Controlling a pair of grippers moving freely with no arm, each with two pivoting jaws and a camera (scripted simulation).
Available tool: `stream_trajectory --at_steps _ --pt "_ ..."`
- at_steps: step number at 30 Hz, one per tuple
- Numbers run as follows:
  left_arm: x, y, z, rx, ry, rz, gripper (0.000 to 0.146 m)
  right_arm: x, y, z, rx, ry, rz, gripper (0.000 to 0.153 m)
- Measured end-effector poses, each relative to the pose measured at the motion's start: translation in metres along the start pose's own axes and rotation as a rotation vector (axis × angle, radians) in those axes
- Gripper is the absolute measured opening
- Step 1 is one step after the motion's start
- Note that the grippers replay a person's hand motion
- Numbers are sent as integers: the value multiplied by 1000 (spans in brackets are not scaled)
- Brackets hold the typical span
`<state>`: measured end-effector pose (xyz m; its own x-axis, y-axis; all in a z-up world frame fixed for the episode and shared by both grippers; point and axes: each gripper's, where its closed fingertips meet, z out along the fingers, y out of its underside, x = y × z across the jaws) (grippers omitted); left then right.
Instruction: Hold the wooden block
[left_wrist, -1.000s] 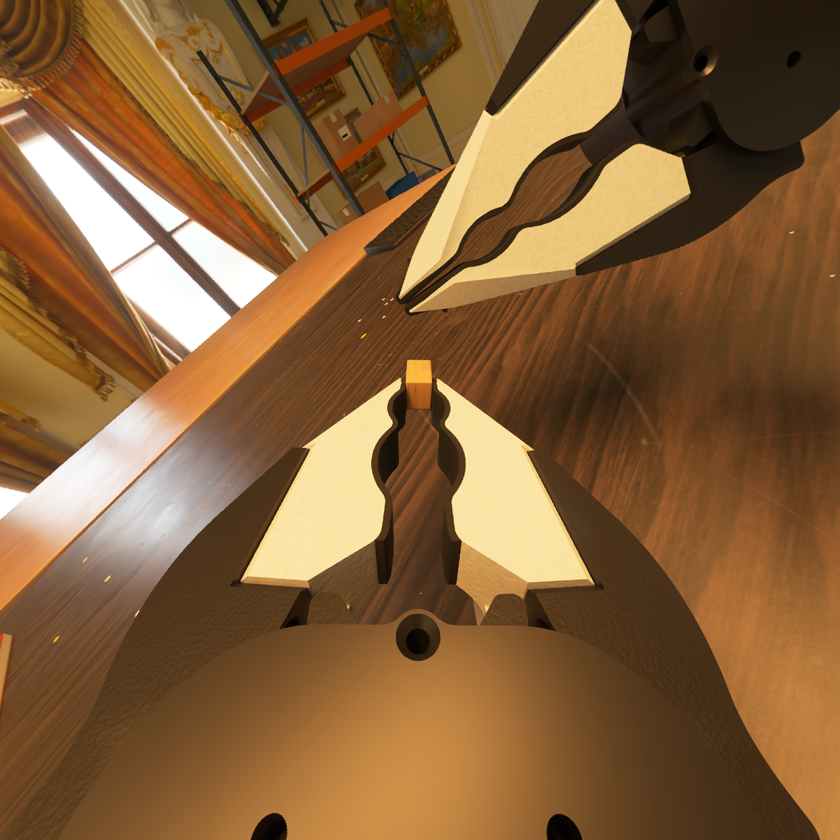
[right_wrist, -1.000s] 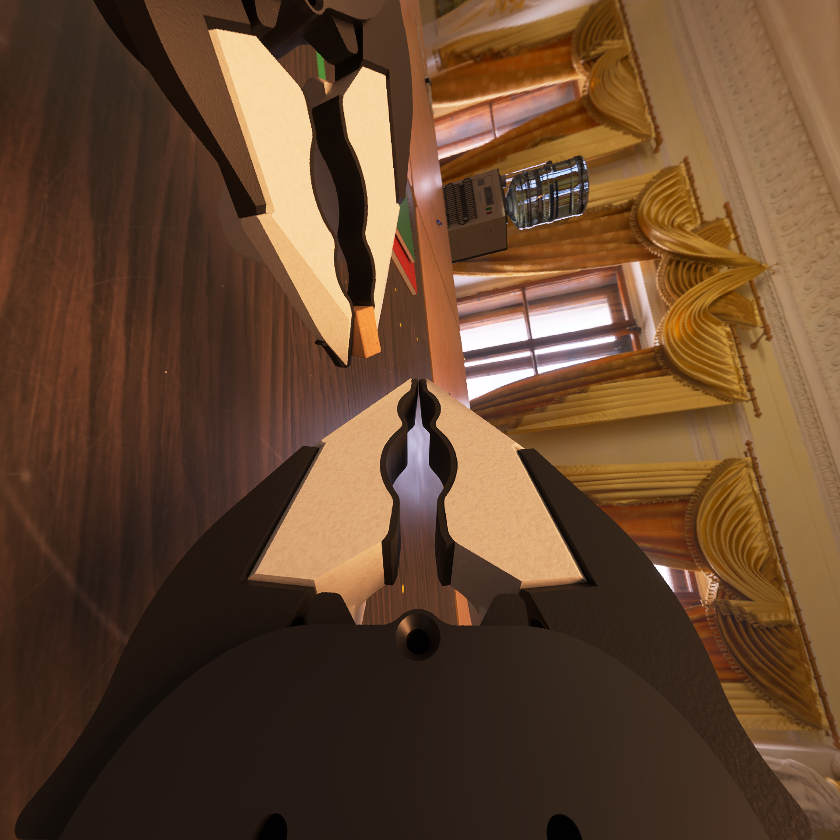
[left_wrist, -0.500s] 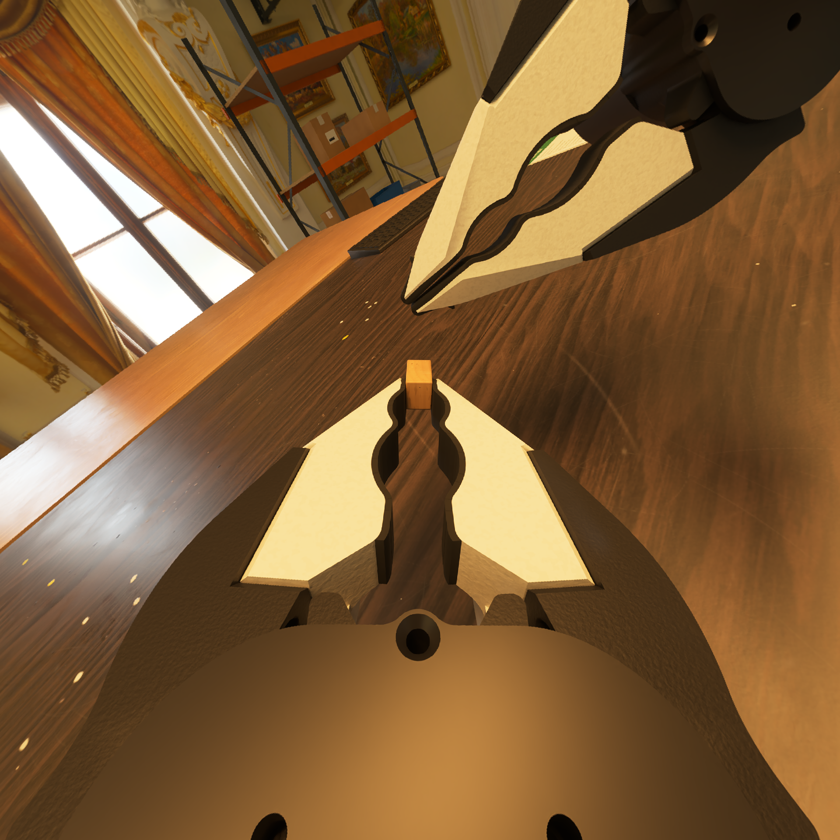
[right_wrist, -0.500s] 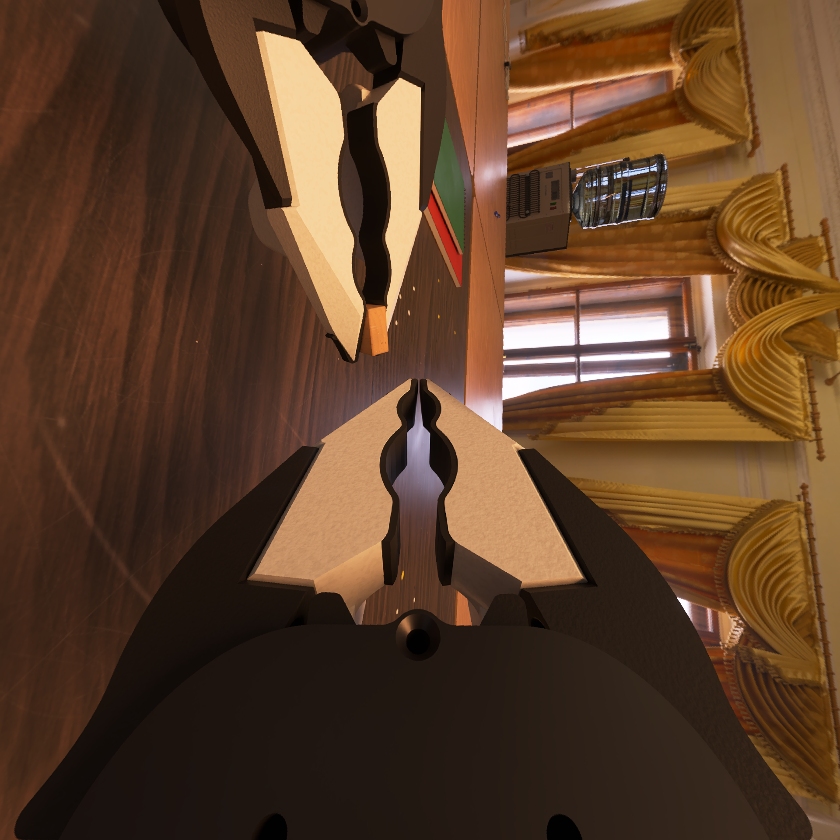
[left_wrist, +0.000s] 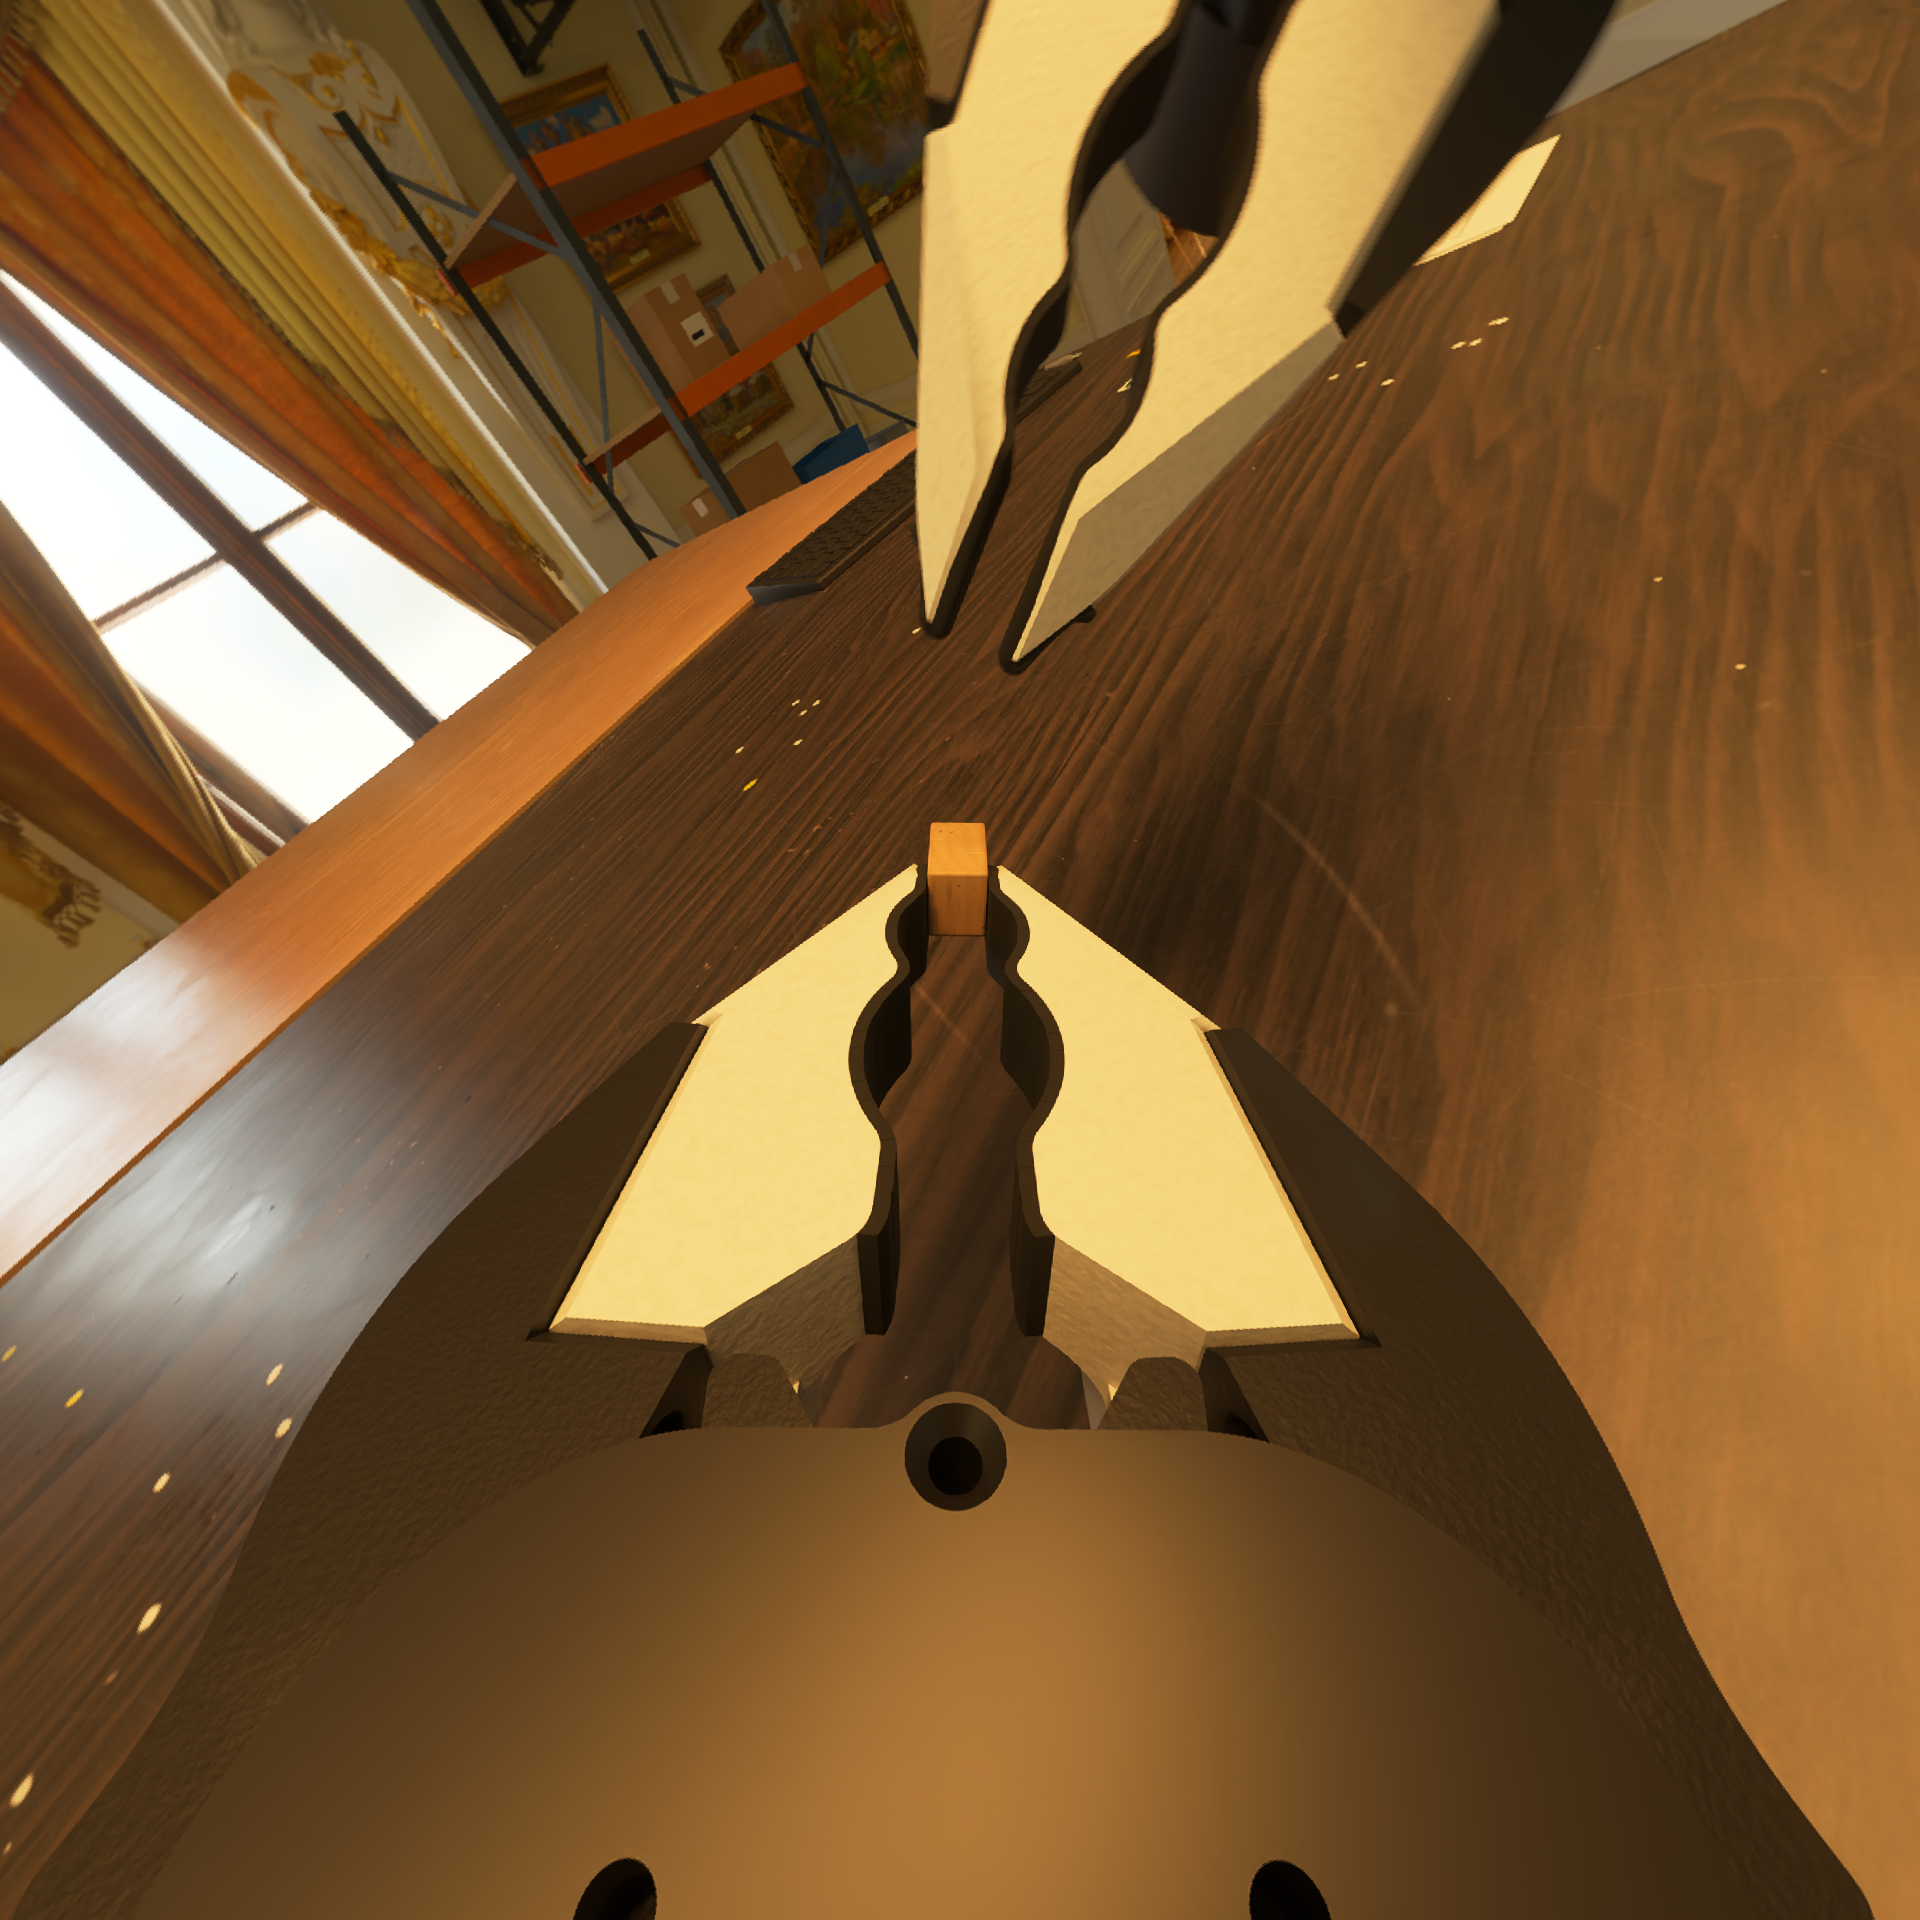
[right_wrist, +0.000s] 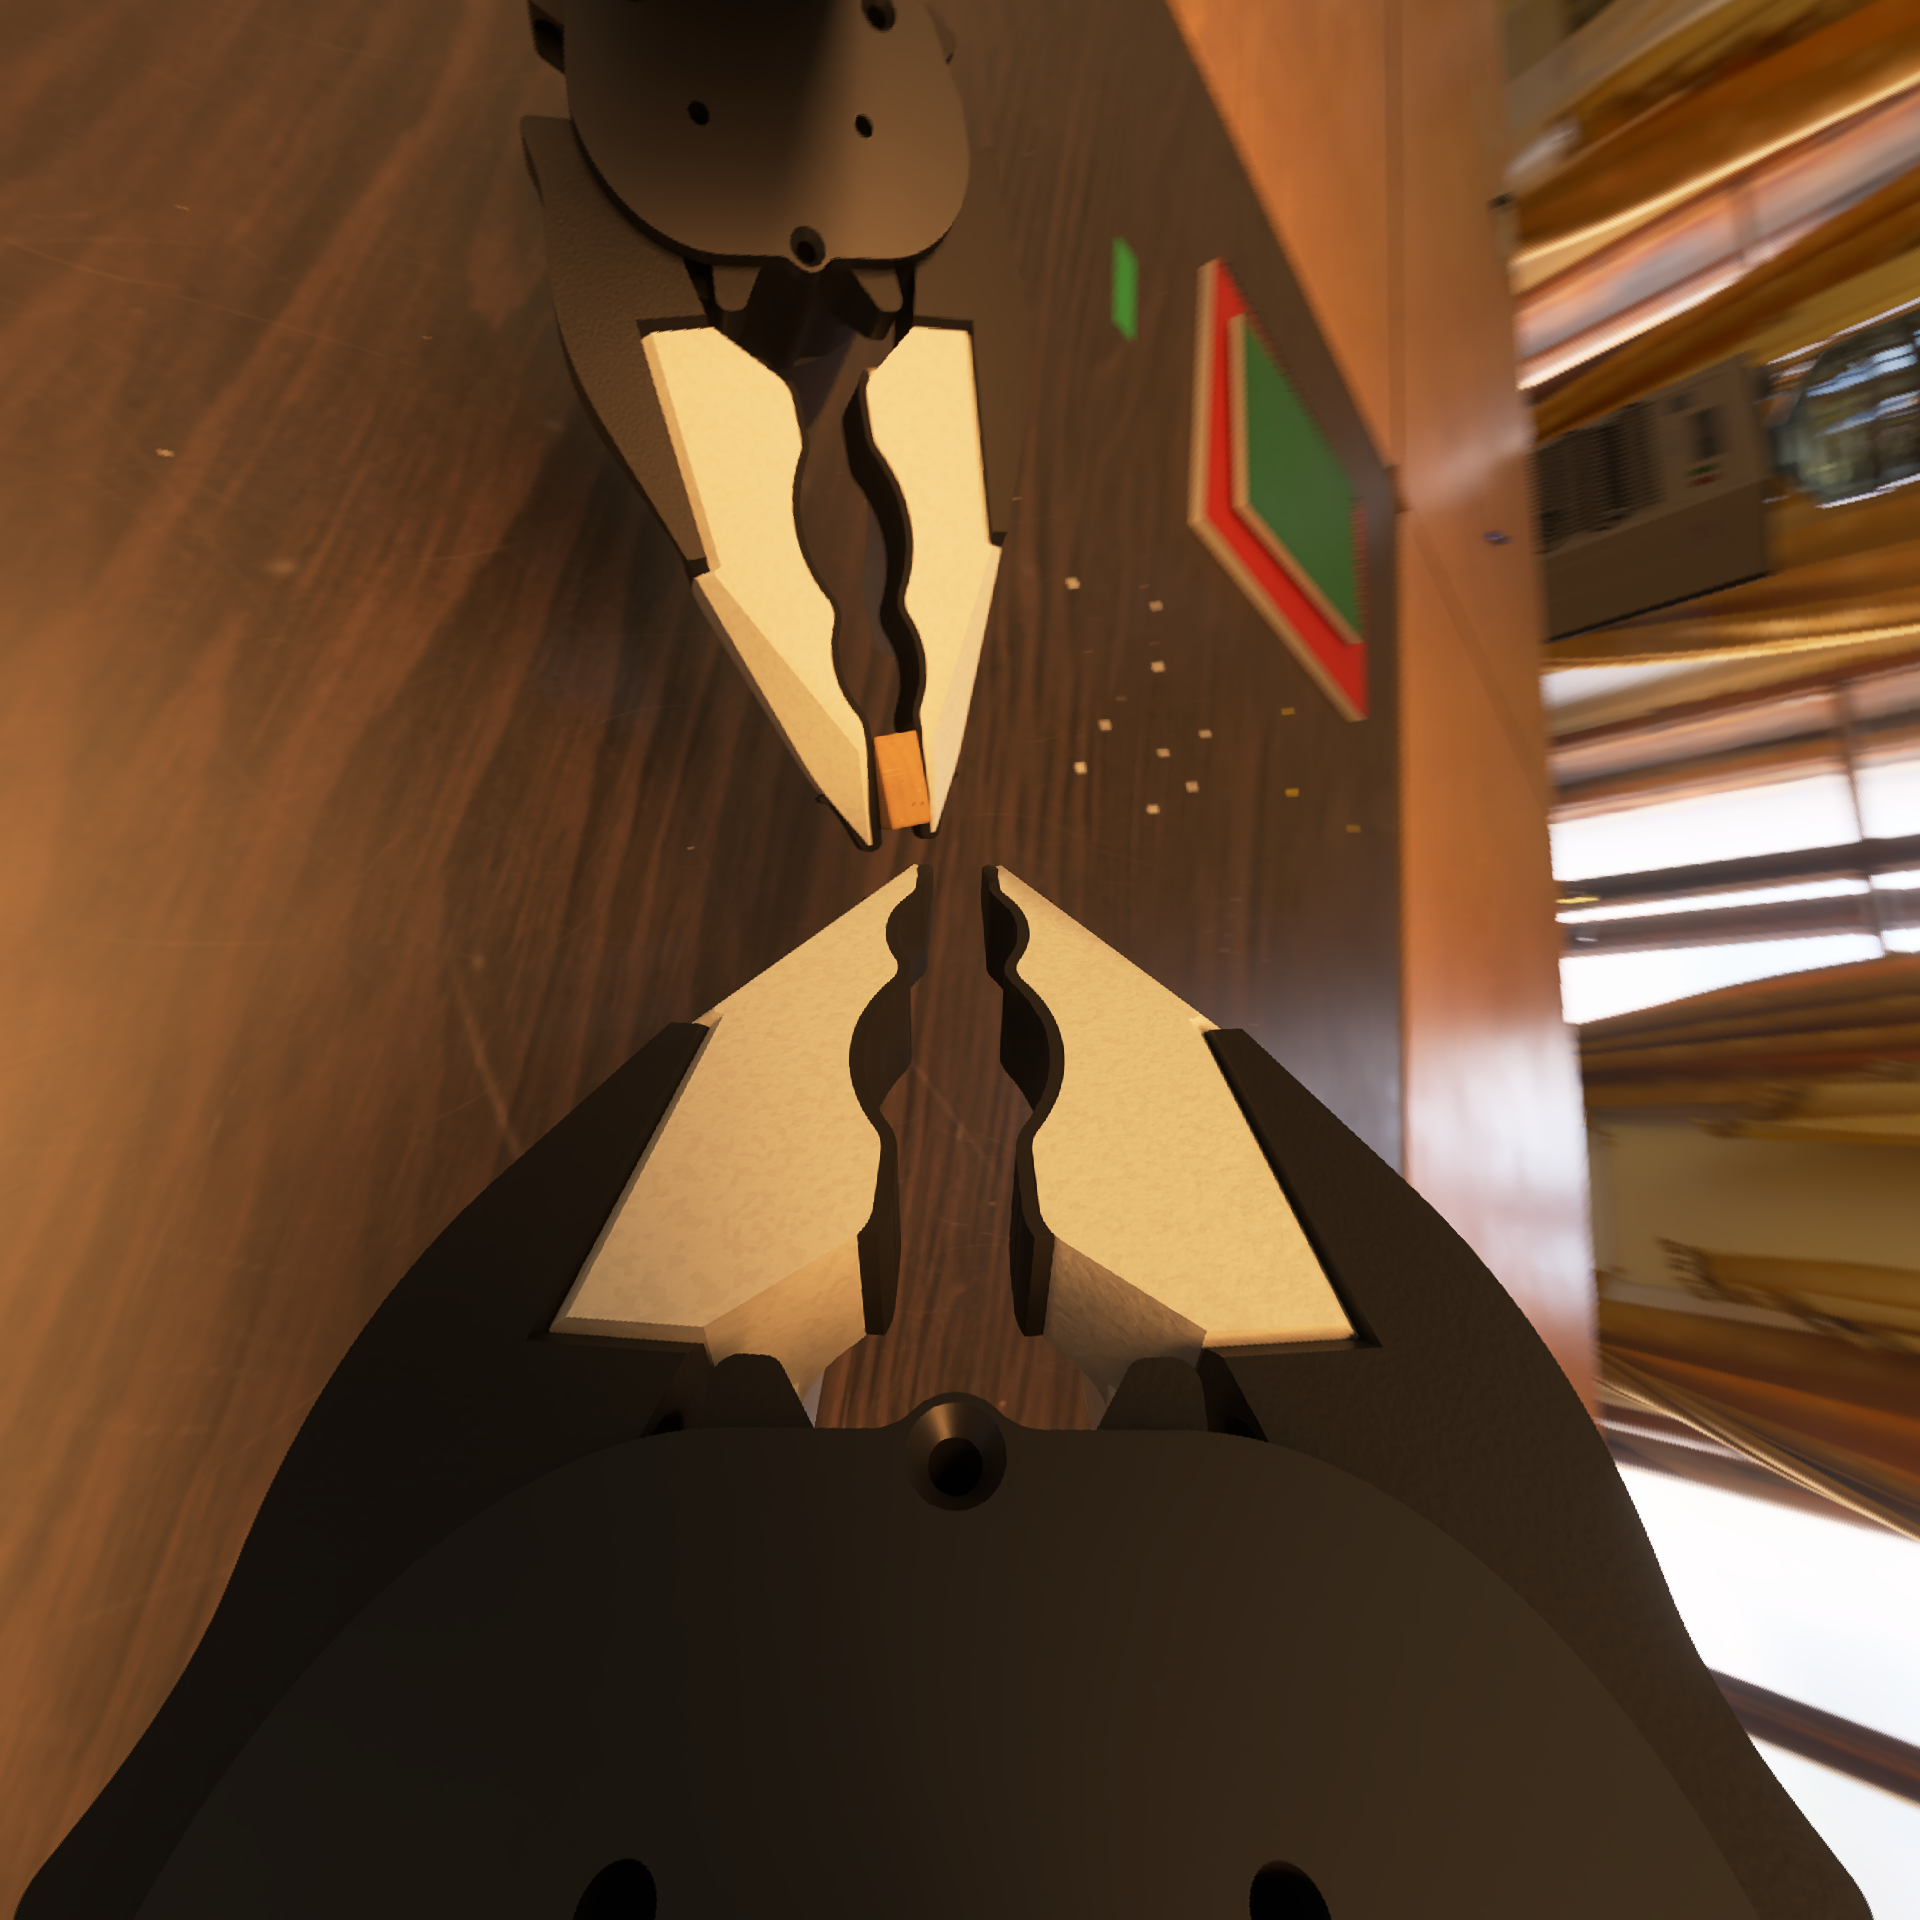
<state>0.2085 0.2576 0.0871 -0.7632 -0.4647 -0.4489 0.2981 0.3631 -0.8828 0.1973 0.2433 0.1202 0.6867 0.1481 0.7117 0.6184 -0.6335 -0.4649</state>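
Note:
A small orange wooden block (left_wrist: 956, 881) is pinched between the tips of my left gripper (left_wrist: 957, 883), which is shut on it above a dark wooden table (left_wrist: 1455, 831). In the right wrist view the same block (right_wrist: 900, 779) shows between the left gripper's cream fingers (right_wrist: 810, 665). My right gripper (right_wrist: 954, 878) is open by a narrow gap and empty. It points tip to tip at the left gripper, a short way from the block. In the left wrist view it (left_wrist: 977, 642) hangs beyond the block with its tips apart.
A red and green flat board (right_wrist: 1288, 488) and a small green piece (right_wrist: 1124, 287) lie near the table's orange edge (right_wrist: 1455, 831). A dark keyboard (left_wrist: 831, 540) lies at the far end. Shelving (left_wrist: 665, 260) and windows stand beyond.
The right gripper has opened from shut to a narrow gap and has swung round to face the left gripper head on. The left gripper still holds the block.

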Motion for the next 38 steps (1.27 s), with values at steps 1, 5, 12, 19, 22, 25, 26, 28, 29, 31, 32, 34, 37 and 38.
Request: stream_trajectory --at_steps 1,5,12,19,22,25,26,28,29,31,32,34,37,38 --pt "1 0 0 1 5 9 9 -1 2 1 -4 -48 13 10" --pt "7 0 1 -2 35 34 9 -8 1 10 20 -190 38 12" --pt "10 0 1 -4 54 55 9 -17 0 21 -14 -290 -28 16" --pt "12 0 1 -8 68 67 9 -17 2 19 -46 -307 -47 13" --pt "14 1 1 -10 79 66 9 -19 3 19 -59 -319 -47 11" --pt "15 0 1 -8 86 65 9 -19 3 18 -69 -326 -51 10" --pt "15 0 1 -8 88 65 9 -20 3 18 -70 -329 -52 10" --pt "15 0 1 -7 92 63 9 -20 3 18 -69 -334 -49 10" --pt "16 0 1 -6 94 62 9 -20 2 18 -68 -337 -45 10" --pt "16 1 1 -8 101 61 9 -20 2 17 -65 -350 -34 10" --pt "17 1 1 -10 103 62 9 -21 2 17 -62 -359 -25 10" --pt "19 1 1 -10 115 63 9 -22 3 15 -58 -389 12 10" --pt "22 0 1 -2 139 46 9 -24 3 13 -46 -442 80 10" --pt "22 0 1 0 145 36 9 -24 3 13 -43 -456 102 10"
